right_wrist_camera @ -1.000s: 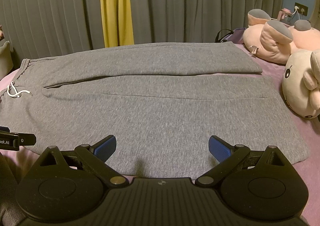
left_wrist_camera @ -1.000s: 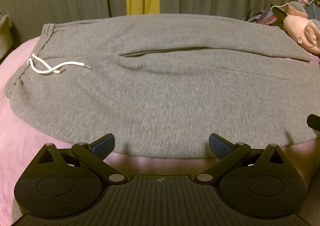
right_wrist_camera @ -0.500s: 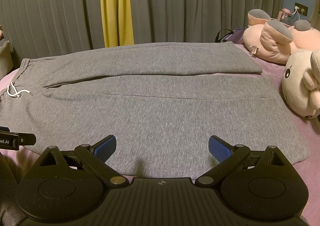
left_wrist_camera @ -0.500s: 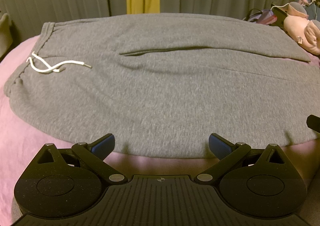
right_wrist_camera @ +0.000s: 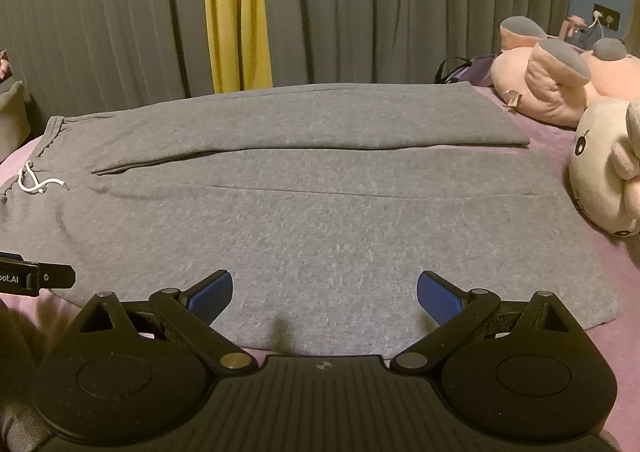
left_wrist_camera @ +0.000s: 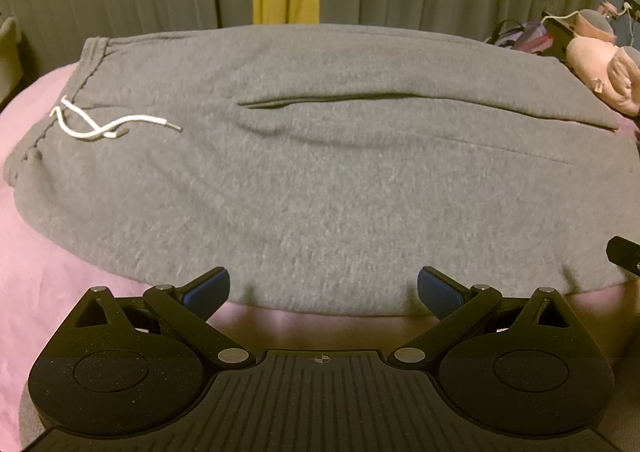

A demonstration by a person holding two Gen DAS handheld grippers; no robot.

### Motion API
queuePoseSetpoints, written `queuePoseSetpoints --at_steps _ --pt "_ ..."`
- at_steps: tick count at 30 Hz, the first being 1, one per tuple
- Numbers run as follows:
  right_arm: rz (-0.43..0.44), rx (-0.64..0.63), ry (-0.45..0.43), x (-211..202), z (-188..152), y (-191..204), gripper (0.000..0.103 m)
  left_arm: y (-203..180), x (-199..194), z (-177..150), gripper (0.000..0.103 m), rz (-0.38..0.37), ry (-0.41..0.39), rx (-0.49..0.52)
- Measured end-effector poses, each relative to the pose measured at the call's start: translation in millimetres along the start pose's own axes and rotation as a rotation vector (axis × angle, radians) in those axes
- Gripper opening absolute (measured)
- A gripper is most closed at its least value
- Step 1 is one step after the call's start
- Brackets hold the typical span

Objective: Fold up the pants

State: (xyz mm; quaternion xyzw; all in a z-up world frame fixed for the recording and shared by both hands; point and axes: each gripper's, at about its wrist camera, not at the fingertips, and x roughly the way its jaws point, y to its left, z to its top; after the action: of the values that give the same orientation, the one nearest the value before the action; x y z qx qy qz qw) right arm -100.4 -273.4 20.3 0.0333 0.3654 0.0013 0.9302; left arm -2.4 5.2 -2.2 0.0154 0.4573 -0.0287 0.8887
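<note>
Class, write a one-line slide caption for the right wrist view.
Open right gripper poised over the near edge of grey sweatpants laid flat on a pink bed.

Grey curtains (right_wrist_camera: 400,12), yellow strip (right_wrist_camera: 236,12), pink bedding (left_wrist_camera: 48,292)

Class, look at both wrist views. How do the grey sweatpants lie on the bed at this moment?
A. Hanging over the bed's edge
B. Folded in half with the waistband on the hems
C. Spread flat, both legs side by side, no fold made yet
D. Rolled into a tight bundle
C: the grey sweatpants lie flat on the pink bed sheet, legs side by side, white drawstring at one end, while both open hand-held grippers, left and right, hold nothing.
</note>
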Motion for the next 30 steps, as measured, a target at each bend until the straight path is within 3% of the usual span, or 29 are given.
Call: queuePoseSetpoints --at_steps 30 --pt "0.013 0.034 0.046 10.5 2.7 -4.7 0.099 10.9 -5.1 8.8 0.103 -0.043 0.026 -0.057"
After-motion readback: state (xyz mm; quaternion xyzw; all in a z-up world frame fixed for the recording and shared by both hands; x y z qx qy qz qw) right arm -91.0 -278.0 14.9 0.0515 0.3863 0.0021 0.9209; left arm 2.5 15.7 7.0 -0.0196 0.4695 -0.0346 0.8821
